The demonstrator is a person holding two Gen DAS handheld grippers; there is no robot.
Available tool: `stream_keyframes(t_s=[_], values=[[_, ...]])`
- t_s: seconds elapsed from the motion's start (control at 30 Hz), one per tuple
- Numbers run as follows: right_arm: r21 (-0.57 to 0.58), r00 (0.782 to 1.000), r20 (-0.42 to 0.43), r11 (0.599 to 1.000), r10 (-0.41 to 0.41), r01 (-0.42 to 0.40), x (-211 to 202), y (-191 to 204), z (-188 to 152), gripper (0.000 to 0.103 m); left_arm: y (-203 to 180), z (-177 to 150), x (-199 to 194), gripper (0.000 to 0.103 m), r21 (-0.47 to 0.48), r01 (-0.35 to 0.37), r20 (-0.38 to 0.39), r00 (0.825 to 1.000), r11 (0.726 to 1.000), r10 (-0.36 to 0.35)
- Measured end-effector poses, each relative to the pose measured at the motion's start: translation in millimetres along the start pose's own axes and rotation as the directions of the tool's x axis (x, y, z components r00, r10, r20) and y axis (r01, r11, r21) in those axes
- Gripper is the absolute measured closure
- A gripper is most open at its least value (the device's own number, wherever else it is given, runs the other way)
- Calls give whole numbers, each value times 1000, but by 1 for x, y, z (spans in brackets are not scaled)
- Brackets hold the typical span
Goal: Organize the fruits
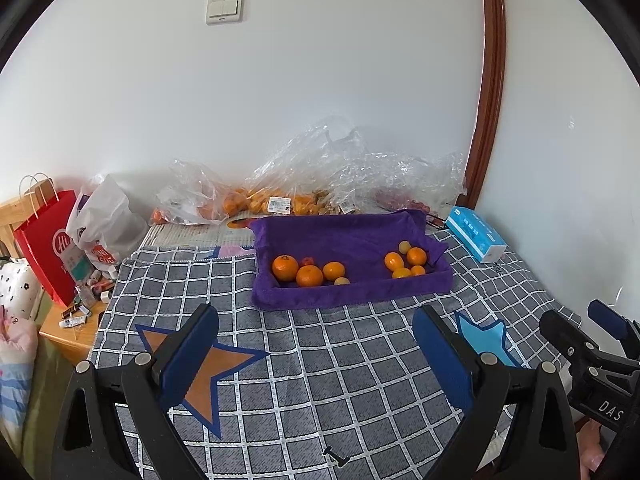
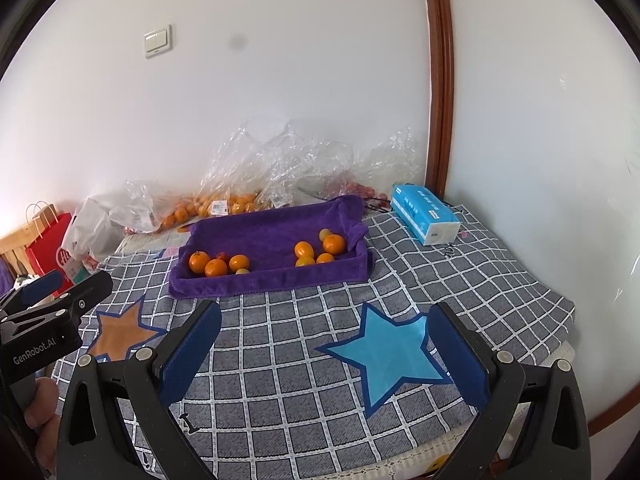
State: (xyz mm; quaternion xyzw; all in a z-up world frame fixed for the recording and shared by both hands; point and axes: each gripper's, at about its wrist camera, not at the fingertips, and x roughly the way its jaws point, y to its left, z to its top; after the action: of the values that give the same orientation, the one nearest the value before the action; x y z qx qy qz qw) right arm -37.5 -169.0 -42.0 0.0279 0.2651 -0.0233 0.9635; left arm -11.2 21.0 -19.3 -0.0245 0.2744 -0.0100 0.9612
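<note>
Your left gripper (image 1: pixel 316 360) and right gripper (image 2: pixel 324 354) both hover spread wide and empty above the bench (image 1: pixel 360 360), short of the fruit tray (image 1: pixel 352 292).

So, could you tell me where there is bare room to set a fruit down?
Inside the purple tray, the middle strip between the left fruit cluster and right fruit cluster is free. Behind the tray, the plastic bags crowd the wall.

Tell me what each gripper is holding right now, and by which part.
Nothing is held. The left gripper and right gripper both stand open over the checked cloth, short of the purple tray.
</note>
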Motion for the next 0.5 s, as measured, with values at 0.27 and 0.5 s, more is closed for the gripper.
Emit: stream_keyframes(t_s=[0.27,0.5], values=[[-7,1000,8,1000,-7,7,-1,1,-1,1,1,-1,0,5,-6,-1,2,1000,1000,1],[-7,1000,11,1000,-4,4,-1,3,-1,1,3,-2,0,5,-6,-1,-4,1000,1000,1]])
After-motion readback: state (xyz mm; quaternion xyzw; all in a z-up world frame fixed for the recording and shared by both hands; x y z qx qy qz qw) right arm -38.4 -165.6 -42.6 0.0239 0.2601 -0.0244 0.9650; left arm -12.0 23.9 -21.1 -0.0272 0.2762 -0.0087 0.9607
